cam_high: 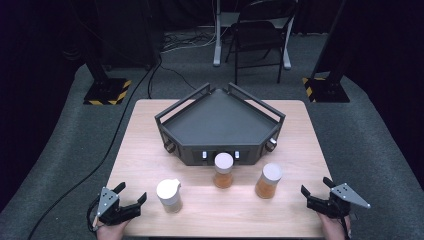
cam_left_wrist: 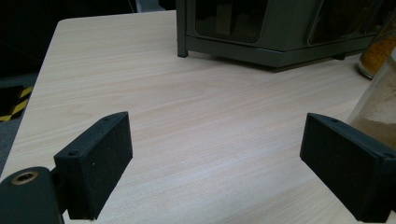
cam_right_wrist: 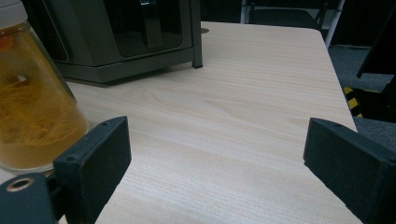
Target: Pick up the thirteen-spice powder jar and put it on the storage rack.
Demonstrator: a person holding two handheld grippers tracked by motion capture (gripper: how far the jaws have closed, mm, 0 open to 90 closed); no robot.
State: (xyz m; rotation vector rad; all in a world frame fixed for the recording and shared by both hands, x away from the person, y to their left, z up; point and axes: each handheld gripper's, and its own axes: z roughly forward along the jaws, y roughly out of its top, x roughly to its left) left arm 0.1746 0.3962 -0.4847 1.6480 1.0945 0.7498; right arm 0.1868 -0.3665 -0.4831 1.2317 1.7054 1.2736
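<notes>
Jars first: three of them stand on the pale wooden table (cam_high: 150, 165), all upright, long axes straight up, white lids on top. Nearest the left side is a clear jar of pale brown powder with a white spouted lid (cam_high: 169, 195). In the middle, just in front of the dark grey angular tray-topped box (cam_high: 220, 125), stands a clear jar of orange powder with a white cap (cam_high: 223, 170). To its right, a little nearer the person, is a second orange-filled jar with a white cap (cam_high: 268, 180). So that's two orange, one pale brown, none tipped, none touching another.

One dark box, wedge-shaped, with its pointed corner aimed away from the person and its flat front, carrying two knobs, facing the jars.

Two claws now. The left gripper (cam_high: 131, 203) sits low at the near left corner, jaws spread wide and pointing right toward the pale brown jar, with bare wood between them; in the left gripper view that jar (cam_left_wrist: 378, 105) looms just beyond the right-hand jaw, apart from it as far as I can see. The right gripper (cam_high: 307, 196) rests at the near right edge, jaws wide apart too, nothing between them, aimed left toward the second orange jar; in the right gripper view that jar (cam_right_wrist: 32, 93) stands just beside the left-hand jaw.
</notes>
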